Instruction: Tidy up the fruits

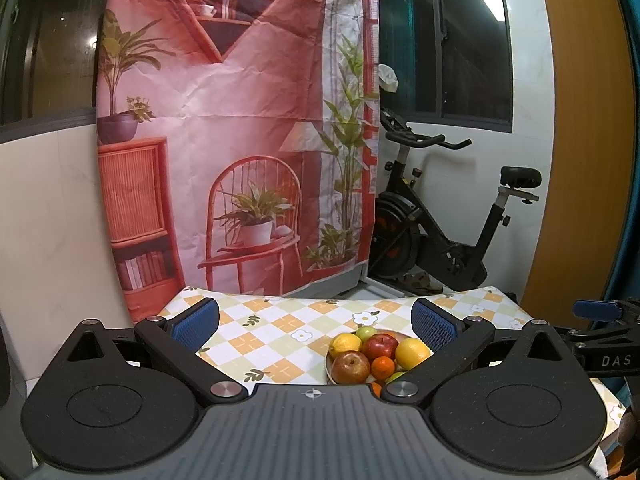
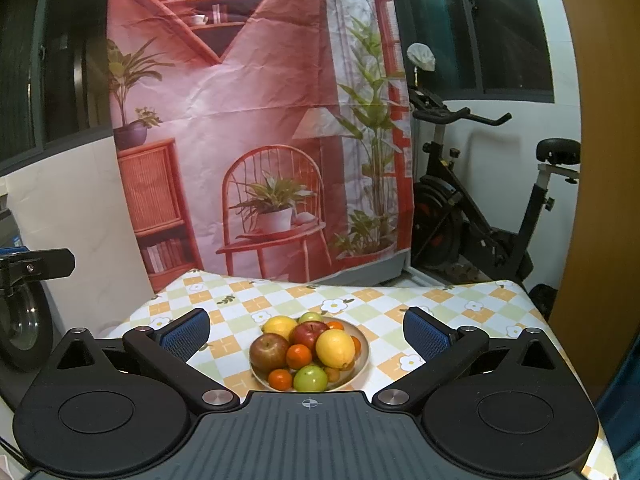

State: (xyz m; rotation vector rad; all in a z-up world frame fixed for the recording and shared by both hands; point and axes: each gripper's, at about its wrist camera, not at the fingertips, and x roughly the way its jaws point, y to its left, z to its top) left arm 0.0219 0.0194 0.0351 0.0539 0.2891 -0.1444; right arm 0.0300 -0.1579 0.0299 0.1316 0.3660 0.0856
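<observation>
A beige plate (image 2: 362,360) piled with fruit sits on the checked tablecloth (image 2: 360,304). It holds red apples (image 2: 269,352), lemons (image 2: 335,347), small oranges (image 2: 299,356) and green apples (image 2: 310,378). My right gripper (image 2: 307,334) is open and empty, above the table's near edge, with the plate between its fingers in view. In the left wrist view the plate (image 1: 329,365) lies to the right, partly behind the right finger (image 1: 434,326). My left gripper (image 1: 316,322) is open and empty, held above the table. The right gripper's finger (image 1: 596,309) shows at the far right edge.
A pink printed backdrop (image 2: 260,120) hangs behind the table. An exercise bike (image 2: 480,208) stands at the back right by a wooden door (image 2: 600,160). A white wall (image 1: 52,220) is on the left. The left gripper's body (image 2: 28,268) shows at the left edge.
</observation>
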